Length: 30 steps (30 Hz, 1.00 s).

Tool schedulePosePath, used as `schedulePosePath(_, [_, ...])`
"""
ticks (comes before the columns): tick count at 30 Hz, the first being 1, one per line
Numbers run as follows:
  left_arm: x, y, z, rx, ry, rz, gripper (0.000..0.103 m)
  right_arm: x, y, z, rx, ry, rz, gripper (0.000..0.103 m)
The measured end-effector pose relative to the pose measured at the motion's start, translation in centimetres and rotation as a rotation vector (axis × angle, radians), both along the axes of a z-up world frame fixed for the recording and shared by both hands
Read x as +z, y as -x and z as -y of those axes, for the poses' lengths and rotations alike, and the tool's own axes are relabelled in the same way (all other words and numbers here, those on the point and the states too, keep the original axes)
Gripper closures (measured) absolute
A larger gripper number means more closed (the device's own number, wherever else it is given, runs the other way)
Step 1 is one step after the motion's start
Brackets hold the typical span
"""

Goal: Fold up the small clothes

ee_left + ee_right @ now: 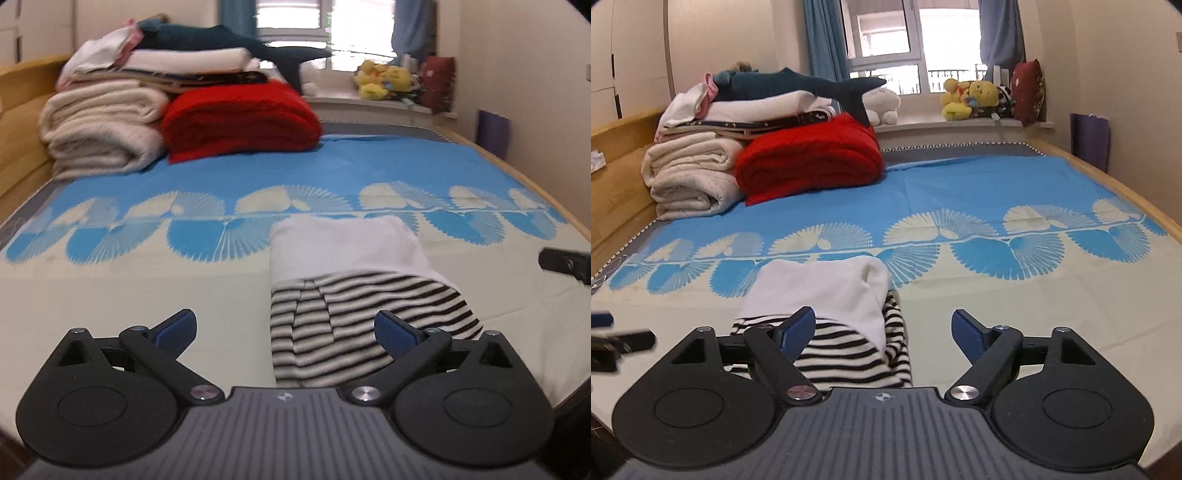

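Observation:
A small folded garment [343,251], white on its far half and black-and-white striped on its near half, lies on the cream part of the bed cover [110,295]. My left gripper [284,314] hovers above its near striped end, open wide, with nothing between the blue pads. In the right wrist view the same garment [827,288] sits left of centre. My right gripper [883,314] is open above its right edge and holds nothing. A piece of the right gripper [565,262] shows at the right border of the left view, and the left gripper [613,339] at the left border of the right view.
At the far left of the bed stand folded cream blankets [99,129], a red blanket [240,122] and a stack with a dark shark plush [221,40] on top. Yellow plush toys [384,79] sit on the windowsill. A purple bag [493,133] leans by the right wall.

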<state>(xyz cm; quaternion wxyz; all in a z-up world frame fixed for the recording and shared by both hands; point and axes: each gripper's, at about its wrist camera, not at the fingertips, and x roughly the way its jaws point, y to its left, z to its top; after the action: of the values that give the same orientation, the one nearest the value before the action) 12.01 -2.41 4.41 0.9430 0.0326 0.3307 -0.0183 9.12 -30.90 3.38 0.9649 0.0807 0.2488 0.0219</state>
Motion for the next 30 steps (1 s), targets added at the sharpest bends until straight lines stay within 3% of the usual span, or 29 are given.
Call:
schedulePosePath(3, [-1.3,1.7,0.5,0.04,0.104,-0.038,0.001,-0.5,1.6,-0.7,-0.008,-0.015,-0.02,0.018])
schedulePosePath(6, [-2.1,1.8,1.6,0.071,0.075,-0.085,0.001,-1.3,2.0,-1.4,-0.009,-0.037,-0.072,0.018])
schedulePosePath(14, [-2.9,1.8,2.5,0.052,0.074,-0.092,0.001,-2.3,1.6,-4.9,0.057,0.087,-0.092,0.018])
schedulePosePath(30, [-3.2,1.8,2.6,0.043,0.068,-0.092,0.001,-3.1,0.7,-6.8,0.088,0.089,-0.132,0.019])
